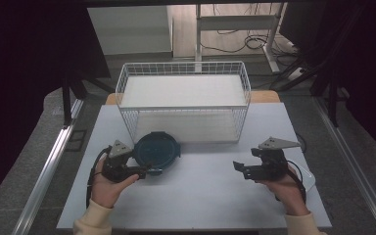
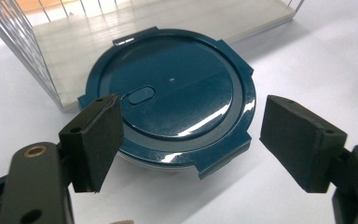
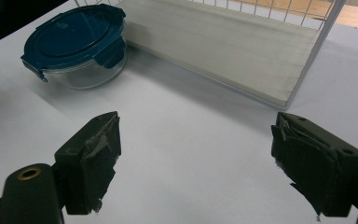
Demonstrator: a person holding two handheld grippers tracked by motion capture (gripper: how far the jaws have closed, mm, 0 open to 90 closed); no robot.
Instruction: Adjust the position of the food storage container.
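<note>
On white counter, at 10 o'clock: round glass container, glossy dark-teal clip-on lid, beside wire basket. Left claw spread, flanking lid, no contact. Right claw spread, empty.

Stood on grey floor, flanked by metal rails. Beyond the white table: a pale desk frame, tangled cables. Dark at both sides.

open left tool – jaws flank blue-lidded container.
</note>
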